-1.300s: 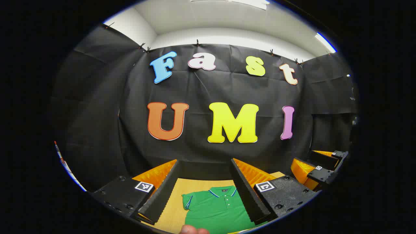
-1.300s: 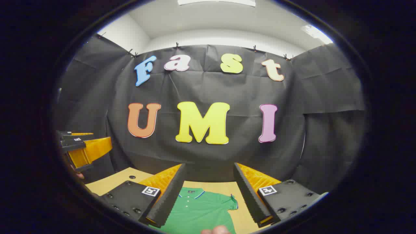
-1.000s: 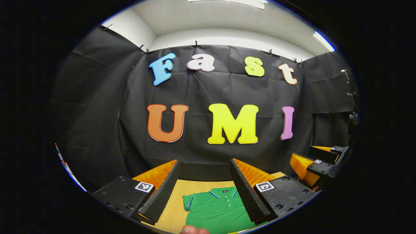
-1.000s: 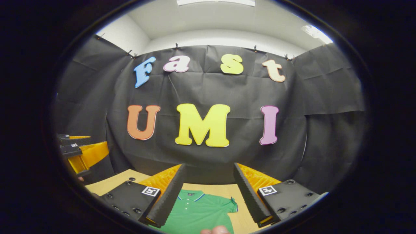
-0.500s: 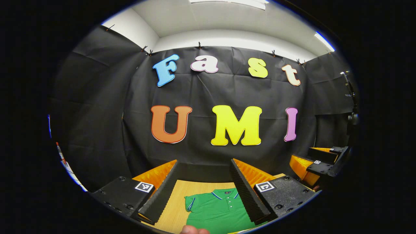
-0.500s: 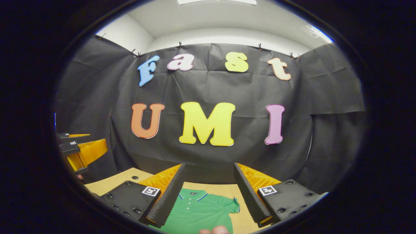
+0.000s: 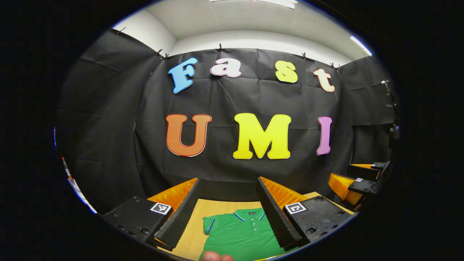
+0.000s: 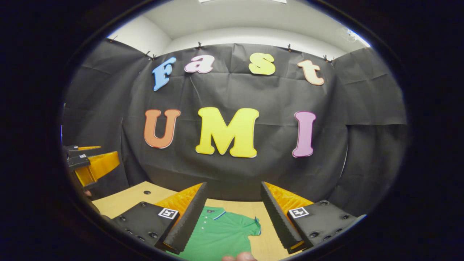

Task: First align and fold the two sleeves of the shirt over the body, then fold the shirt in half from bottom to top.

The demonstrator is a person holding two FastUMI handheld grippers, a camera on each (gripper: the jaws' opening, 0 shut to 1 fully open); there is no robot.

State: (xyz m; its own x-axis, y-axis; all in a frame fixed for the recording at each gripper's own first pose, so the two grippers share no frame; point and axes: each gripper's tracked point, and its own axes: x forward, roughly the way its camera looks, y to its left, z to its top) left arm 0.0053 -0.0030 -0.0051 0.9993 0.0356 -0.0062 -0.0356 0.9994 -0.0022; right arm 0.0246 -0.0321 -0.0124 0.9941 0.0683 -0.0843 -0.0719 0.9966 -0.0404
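Since a second ago little has changed: in both views the shirt [image 7: 241,233] keeps its place flat on the bench [image 7: 214,208], collar at the far end, sleeves spread out left and right and unfolded. The right gripper view has tipped down slightly, so a bit more bench shows there. My reading is that the task has not begun and both hands are settling before the first sleeve fold

The left hand-held gripper [image 7: 227,210] hovers above the shirt's left half, fingers spread wide, touching nothing. The right hand-held gripper [image 8: 233,214] hovers above the right half and right sleeve, fingers likewise spread and empty. Both point level toward the far wall, well above the cloth
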